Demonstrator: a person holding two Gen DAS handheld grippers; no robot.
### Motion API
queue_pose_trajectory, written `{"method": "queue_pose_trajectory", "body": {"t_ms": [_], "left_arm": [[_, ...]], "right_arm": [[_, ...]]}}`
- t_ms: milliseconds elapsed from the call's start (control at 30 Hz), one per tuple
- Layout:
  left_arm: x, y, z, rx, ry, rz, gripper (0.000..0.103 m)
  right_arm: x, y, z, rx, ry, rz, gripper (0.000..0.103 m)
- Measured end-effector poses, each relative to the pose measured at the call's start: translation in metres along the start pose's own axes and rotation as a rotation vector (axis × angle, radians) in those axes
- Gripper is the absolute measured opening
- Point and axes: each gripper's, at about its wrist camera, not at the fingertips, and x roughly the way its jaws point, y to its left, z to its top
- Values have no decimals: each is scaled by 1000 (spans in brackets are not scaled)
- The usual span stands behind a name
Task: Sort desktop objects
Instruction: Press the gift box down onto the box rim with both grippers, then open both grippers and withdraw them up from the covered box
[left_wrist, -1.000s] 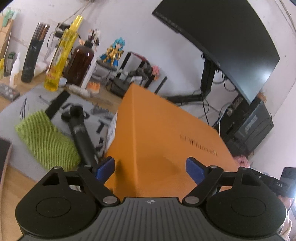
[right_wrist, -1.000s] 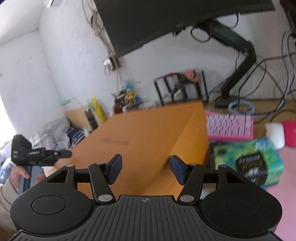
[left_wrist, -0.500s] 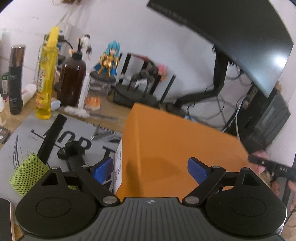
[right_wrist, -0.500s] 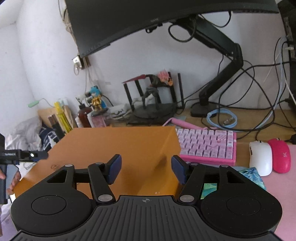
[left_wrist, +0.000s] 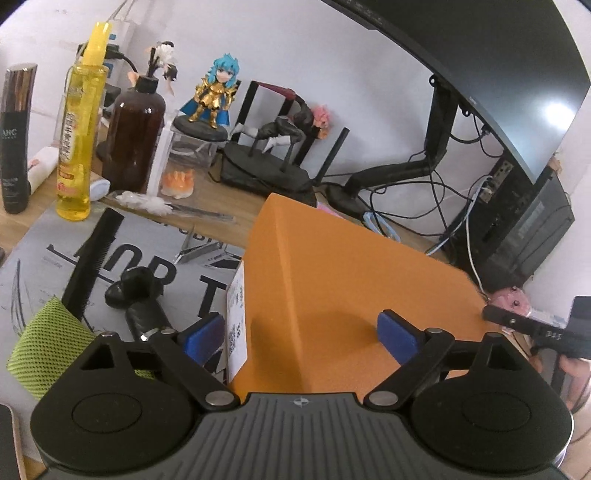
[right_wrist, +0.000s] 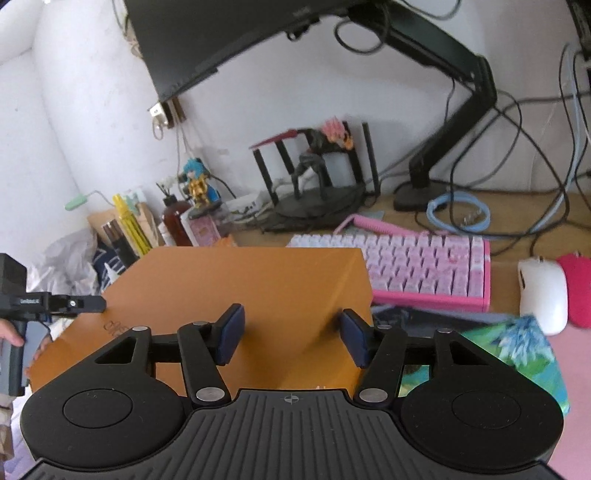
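Note:
A large orange box (left_wrist: 351, 280) fills the middle of both views, lying about level above the desk. My left gripper (left_wrist: 301, 336) is open. Its left pad sits beside the box's white-labelled side and its right pad is over the top face. My right gripper (right_wrist: 290, 338) is open at the opposite end of the orange box (right_wrist: 236, 284), fingers spread over the top face near its right edge. Each gripper shows at the box's far end in the other's view: the right gripper (left_wrist: 532, 326) and the left gripper (right_wrist: 55, 302), both hand-held.
Left of the box, a grey mat (left_wrist: 147, 251) holds a black comb (left_wrist: 92, 258), a black-handled tool (left_wrist: 144, 306) and a green mesh cloth (left_wrist: 48, 343). Bottles and figurines line the back. To the right are a pink keyboard (right_wrist: 424, 269), two mice (right_wrist: 543, 291) and a green tissue box (right_wrist: 517, 354).
The orange box has swung from a steep tilt to nearly level, and both views now look toward the back of the desk. Both grippers have stayed open.

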Motion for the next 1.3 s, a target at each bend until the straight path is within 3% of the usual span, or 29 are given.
{"method": "queue_pose_trajectory", "body": {"t_ms": [233, 367, 567, 633, 767, 833, 933, 1133, 1300], "left_arm": [[-2, 1, -8, 8, -12, -8, 91], [-13, -5, -14, 23, -25, -17, 80], [-38, -18, -39, 55, -70, -4, 83], [-49, -23, -49, 67, -112, 4, 86], [-76, -34, -70, 46, -214, -22, 96], [-89, -43, -82, 32, -273, -74, 98], [-103, -68, -99, 83, -346, -80, 103], [-126, -126, -126, 220, -493, -22, 103], [-134, -168, -154, 352, -652, 132, 103]], "right_arm": [[-9, 6, -7, -6, 1, 5, 60], [-16, 11, -10, -17, 6, 3, 60], [-47, 22, -32, -41, -24, -16, 63], [-66, 26, -40, -50, -56, -24, 64], [-106, 40, -57, -61, -140, -32, 81], [-125, 51, -64, -85, -182, -38, 82], [-154, 67, -75, -126, -249, -52, 86], [-202, 83, -94, -170, -381, -120, 88], [-221, 78, -116, -156, -434, -157, 103]]}}
